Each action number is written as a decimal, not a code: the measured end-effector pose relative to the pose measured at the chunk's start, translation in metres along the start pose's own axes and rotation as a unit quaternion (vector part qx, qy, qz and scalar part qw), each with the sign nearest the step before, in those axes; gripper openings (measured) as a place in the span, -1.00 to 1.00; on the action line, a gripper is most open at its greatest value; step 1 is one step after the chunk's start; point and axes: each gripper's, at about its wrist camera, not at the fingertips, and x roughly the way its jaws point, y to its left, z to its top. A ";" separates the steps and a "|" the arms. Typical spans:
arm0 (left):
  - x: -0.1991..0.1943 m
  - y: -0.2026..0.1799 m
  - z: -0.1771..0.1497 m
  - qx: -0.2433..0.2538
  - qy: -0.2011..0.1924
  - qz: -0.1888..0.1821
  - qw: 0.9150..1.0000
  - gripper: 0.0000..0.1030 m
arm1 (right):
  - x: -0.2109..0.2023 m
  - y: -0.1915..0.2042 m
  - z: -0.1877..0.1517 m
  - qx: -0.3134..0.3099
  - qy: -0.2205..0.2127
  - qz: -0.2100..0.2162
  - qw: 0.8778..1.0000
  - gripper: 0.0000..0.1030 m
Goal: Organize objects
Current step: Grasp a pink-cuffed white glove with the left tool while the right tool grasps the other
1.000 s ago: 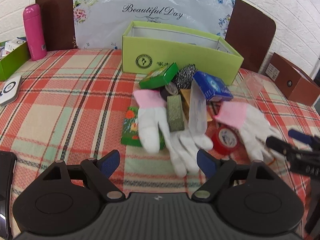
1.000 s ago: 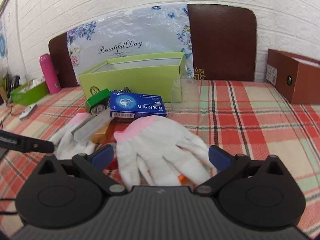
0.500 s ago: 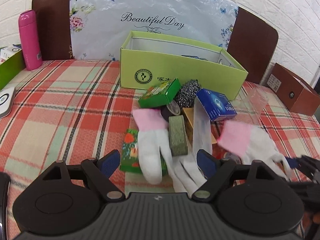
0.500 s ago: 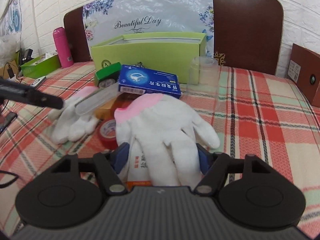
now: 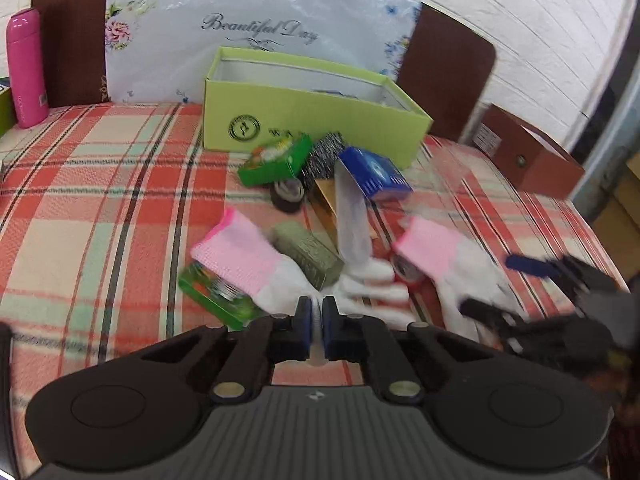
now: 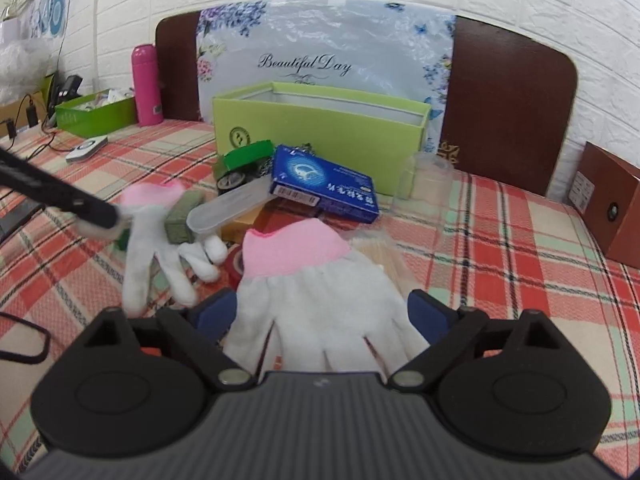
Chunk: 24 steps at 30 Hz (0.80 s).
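Note:
My left gripper (image 5: 316, 308) is shut on the white fabric of the left pink-cuffed glove (image 5: 248, 256). In the right wrist view its tip (image 6: 108, 216) pinches that glove (image 6: 148, 232) near the thumb. The right glove (image 6: 320, 280) lies flat with its fingers between the pads of my right gripper (image 6: 320, 312), whose jaws are opening. An open lime-green box (image 5: 312, 120) stands behind the pile. In front of it lie a blue carton (image 6: 324, 184), a clear plastic case (image 6: 232, 206), a green block (image 5: 312, 252) and a red tape roll (image 6: 234, 264).
A small green carton (image 5: 276, 160) and a black tape roll (image 5: 288, 196) sit by the lime box. A green packet (image 5: 216, 296) lies under the left glove. A pink bottle (image 5: 26, 68) and green tray (image 6: 96, 112) stand far left, a brown box (image 5: 528, 152) right, a clear jar (image 6: 424, 180) nearby.
My left gripper has shut on the left glove, which has turned and shifted. The right gripper narrowed around the right glove, then widened again.

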 end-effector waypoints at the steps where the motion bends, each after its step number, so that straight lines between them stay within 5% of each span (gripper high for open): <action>1: -0.003 0.001 -0.007 0.002 0.011 -0.009 1.000 -0.89 | 0.004 0.001 0.000 -0.004 0.005 0.004 1.000 0.66; 3: -0.003 0.002 -0.019 0.001 0.029 -0.007 1.000 -0.84 | 0.010 0.005 -0.001 -0.009 0.016 0.003 1.000 0.10; 5: 0.002 0.003 -0.025 -0.011 0.033 0.011 0.999 -0.53 | 0.006 0.011 -0.002 -0.029 0.008 -0.011 0.999 -0.34; 7: 0.010 0.005 -0.025 -0.029 0.030 0.027 0.999 0.08 | -0.001 0.011 -0.001 -0.018 0.006 0.004 1.000 -0.82; 15: 0.034 -0.004 -0.010 -0.054 0.011 0.027 0.998 0.38 | -0.046 0.012 -0.004 0.024 0.021 0.113 0.993 -0.78; 16: 0.038 -0.005 -0.008 -0.053 0.010 0.028 0.998 0.38 | -0.047 0.013 -0.007 0.022 0.016 0.106 0.994 -0.71; 18: 0.045 -0.004 -0.006 -0.050 0.007 0.029 0.998 0.35 | -0.045 0.011 -0.009 0.024 0.014 0.088 0.996 0.26; 24: 0.044 -0.002 -0.009 -0.037 0.007 0.034 0.999 0.16 | -0.030 0.016 -0.022 0.001 0.041 0.074 0.996 0.34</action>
